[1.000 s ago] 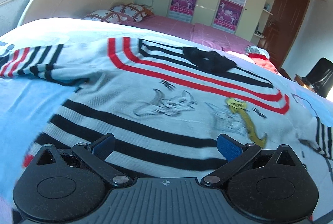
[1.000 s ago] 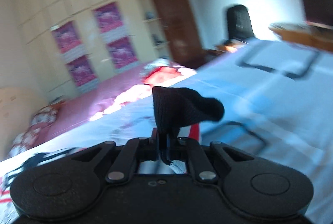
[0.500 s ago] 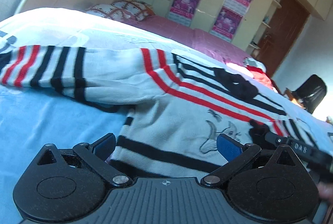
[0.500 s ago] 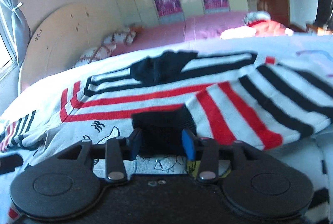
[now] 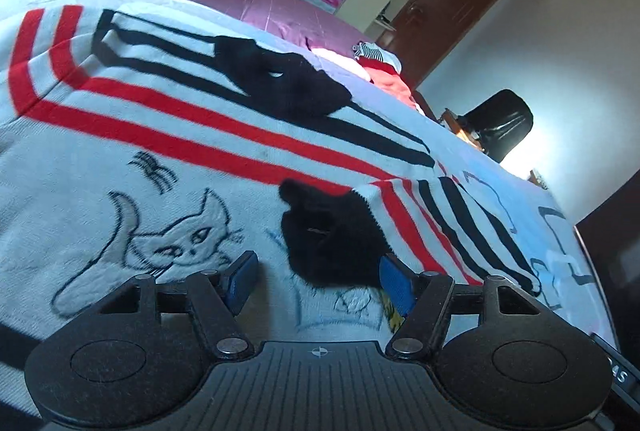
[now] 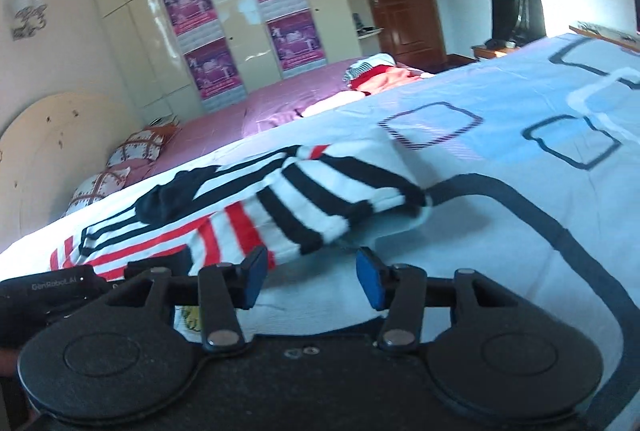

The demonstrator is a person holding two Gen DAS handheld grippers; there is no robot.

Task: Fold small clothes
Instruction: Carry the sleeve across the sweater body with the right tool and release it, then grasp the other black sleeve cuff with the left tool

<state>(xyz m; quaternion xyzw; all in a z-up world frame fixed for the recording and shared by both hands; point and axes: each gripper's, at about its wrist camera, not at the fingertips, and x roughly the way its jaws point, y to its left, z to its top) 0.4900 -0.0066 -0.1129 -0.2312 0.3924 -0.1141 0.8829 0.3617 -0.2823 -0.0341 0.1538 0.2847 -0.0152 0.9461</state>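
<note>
Left gripper (image 5: 320,281) is closing, jaws apart around the black cuff (image 5: 332,239) of the folded sleeve (image 6: 320,199). Right gripper (image 6: 310,277) hangs half open, empty, over the sweater (image 5: 120,151).

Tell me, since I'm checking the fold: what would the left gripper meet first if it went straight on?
Probably the sleeve's black cuff, folded onto the sweater. It lies just ahead of the closing left gripper, toward its right finger; the pads look not yet on it, though depth is uncertain.
</note>
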